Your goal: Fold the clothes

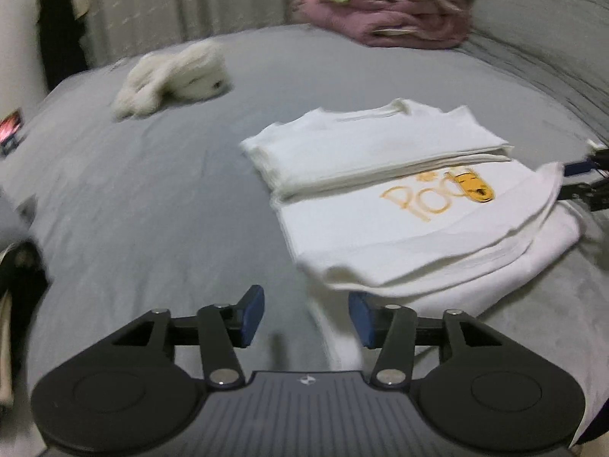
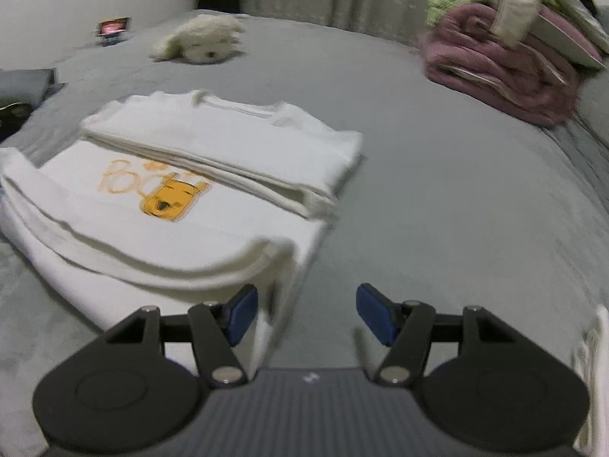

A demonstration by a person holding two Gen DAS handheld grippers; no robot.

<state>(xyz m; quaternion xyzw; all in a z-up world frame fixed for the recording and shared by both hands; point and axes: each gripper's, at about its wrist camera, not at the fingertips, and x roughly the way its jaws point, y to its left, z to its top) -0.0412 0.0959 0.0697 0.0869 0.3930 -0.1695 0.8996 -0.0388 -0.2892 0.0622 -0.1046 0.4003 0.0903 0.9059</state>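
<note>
While both claws stand parted over the grey bed [image 1: 152,190], nothing lies between their blue pads.

Item, nearest: left gripper [image 1: 306,316], jaws apart, empty, just off the near left corner of the shirt. Right gripper [image 2: 307,314], jaws apart, empty, at the shirt's near right corner; its left pad [image 2: 243,314] overlaps the cloth in view, contact not certain.

Item, middle of the bed: white T-shirt [image 2: 213,224] with orange bear print [image 2: 171,200], part folded, far portion doubled toward the near side as a thick band, near hem curling and loose in layers.

Item, far side: white plush toy [image 2: 201,40] near the far left edge. Pile of pink blanket [image 2: 495,61] with green and cream cloth on top, at the far right corner.

Risks, as judged: a pinch may catch only the top layer of the curled hem, so the layers slide apart; uneven lift between the two corners would skew the fold; a pad dragging over the cloth could undo the doubled band.
</note>
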